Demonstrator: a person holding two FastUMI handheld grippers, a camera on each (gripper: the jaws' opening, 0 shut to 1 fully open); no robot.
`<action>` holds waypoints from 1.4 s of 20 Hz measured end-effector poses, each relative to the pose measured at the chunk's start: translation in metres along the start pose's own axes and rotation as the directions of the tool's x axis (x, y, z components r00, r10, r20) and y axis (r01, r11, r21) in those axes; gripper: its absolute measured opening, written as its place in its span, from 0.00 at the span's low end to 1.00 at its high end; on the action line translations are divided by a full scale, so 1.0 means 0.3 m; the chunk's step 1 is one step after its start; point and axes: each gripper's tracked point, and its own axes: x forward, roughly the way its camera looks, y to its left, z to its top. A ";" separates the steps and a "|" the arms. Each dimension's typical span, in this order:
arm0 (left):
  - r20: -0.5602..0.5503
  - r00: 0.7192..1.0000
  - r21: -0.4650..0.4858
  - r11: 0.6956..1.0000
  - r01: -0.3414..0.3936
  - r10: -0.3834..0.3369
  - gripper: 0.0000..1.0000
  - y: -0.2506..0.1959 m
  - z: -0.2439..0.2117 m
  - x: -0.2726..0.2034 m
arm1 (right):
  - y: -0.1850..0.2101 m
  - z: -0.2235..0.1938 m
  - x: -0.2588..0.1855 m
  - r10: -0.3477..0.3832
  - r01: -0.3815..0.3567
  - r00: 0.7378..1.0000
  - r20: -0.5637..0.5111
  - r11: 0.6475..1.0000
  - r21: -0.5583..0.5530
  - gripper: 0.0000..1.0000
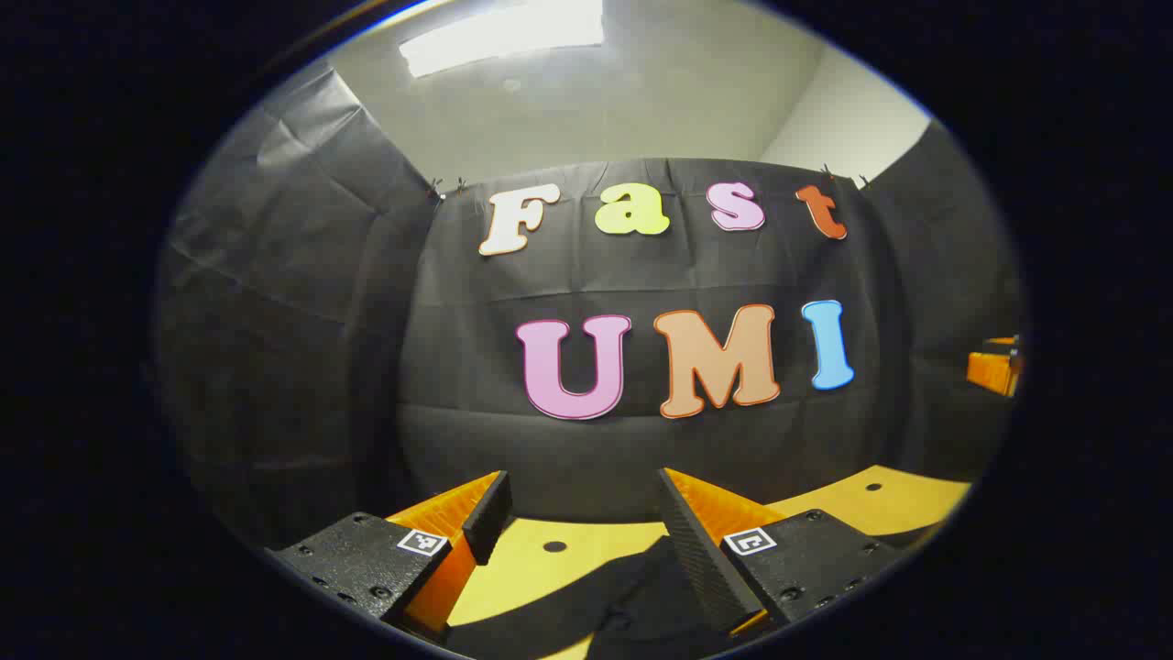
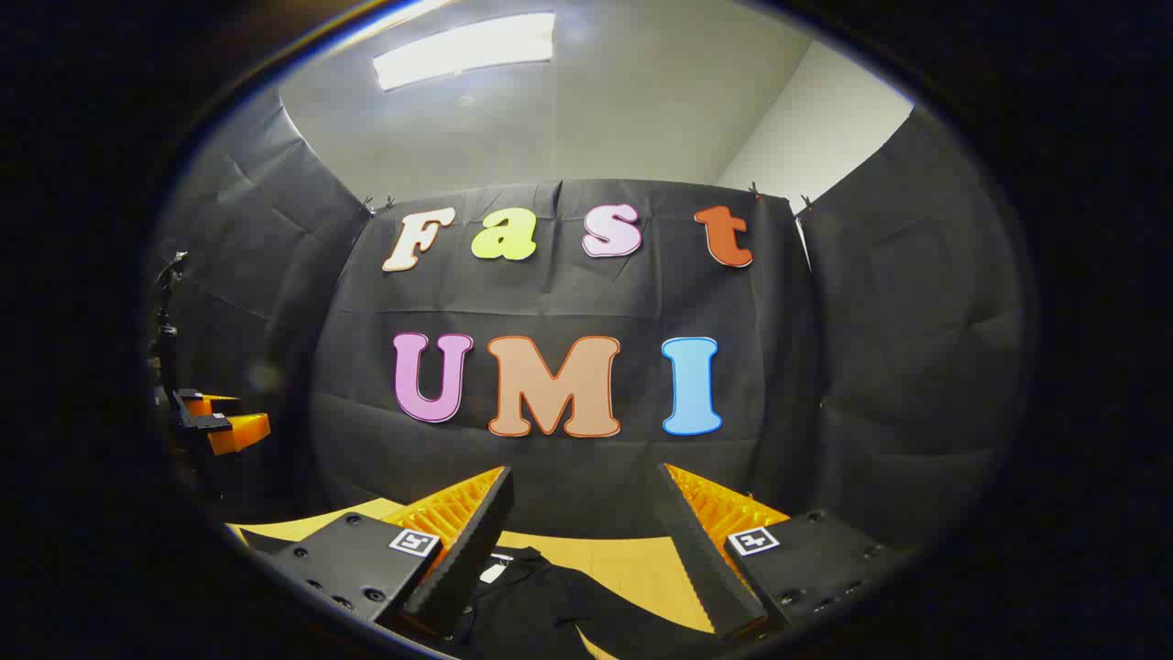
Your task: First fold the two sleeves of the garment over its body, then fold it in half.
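Two grippers: both were up off the yellow wooden desk (image 1: 880,500), pointed at the booth wall, so nothing had started yet as far as I could tell.
Garment: the dark, soft cloth garment (image 2: 559,605) lay flat on the desk under and just ahead of the right gripper; the left gripper view caught another dark part of it between that gripper's fingers.
Risk: honestly, coming down blind was the worry. With the cameras aimed that high, the sleeves weren't visible, so a pinch could land on the body or grab two layers and drag the whole thing.
Left gripper (image 1: 582,513): orange-and-black fingers spread wide, holding nothing, touching nothing.
Right gripper (image 2: 586,513): same deal, fingers well apart and empty, hanging above the collar end.
Other: each gripper peeked in at the edge of the other's view.
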 end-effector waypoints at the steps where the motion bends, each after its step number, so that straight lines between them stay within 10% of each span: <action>1: -0.008 1.000 0.012 1.000 -0.004 0.004 0.93 0.000 -0.011 0.007 | 0.002 0.002 -0.006 -0.011 0.011 1.000 -0.003 1.000 -0.007 0.98; 28: -0.100 0.991 -0.055 0.993 -0.101 0.095 0.99 0.109 -0.080 -0.036 | -0.073 -0.143 -0.040 -0.019 0.005 0.983 -0.184 0.997 -0.079 0.98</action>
